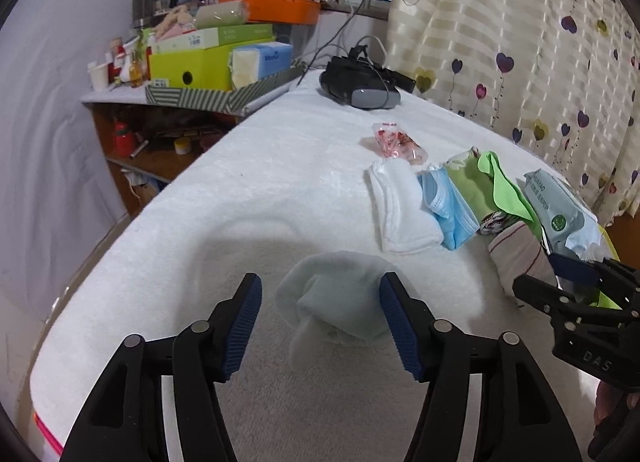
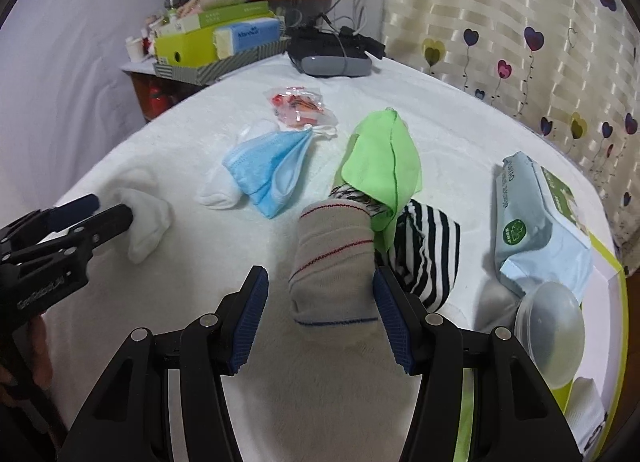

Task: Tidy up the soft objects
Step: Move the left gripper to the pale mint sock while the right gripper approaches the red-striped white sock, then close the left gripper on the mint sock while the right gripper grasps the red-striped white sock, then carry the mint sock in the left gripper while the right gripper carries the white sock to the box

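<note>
A: Left gripper [image 1: 320, 318] first. Jaws wide apart, angled down at the surface [image 1: 280, 181], a pale blue sock [image 1: 336, 302] bunched between the pads. The right pad looks right at the sock's edge; contact or not, can't tell. Not clamped.

B: Right gripper [image 2: 318, 314]?

A: Also spread. A grey sock [image 2: 332, 262] with thin red and blue lines lies between the pads, its toe end toward the camera. The right pad sits just at its side, the left pad is clear of it. No squeeze seen.

B: Beside that?

A: A striped black-and-white cloth [image 2: 432, 254] just right of the grey sock, partly under a green cloth [image 2: 380, 165] that also covers the sock's far end. To the right, a wipes pack [image 2: 536, 221], with a clear lid [image 2: 548, 326] touching its near end.

B: Left side?

A: A blue mask [image 2: 268, 173] lying over a white sock [image 2: 218, 193]. In the right wrist view the left gripper comes in from the left, at the pale sock.

B: Farther back?

A: A candy bag [image 2: 298, 105] beyond the mask. Then a dark headset [image 2: 332, 53] with cables at the far edge. Past it a cluttered shelf [image 1: 192, 93] with boxes, and a heart-print curtain [image 1: 520, 41] on the right.
</note>
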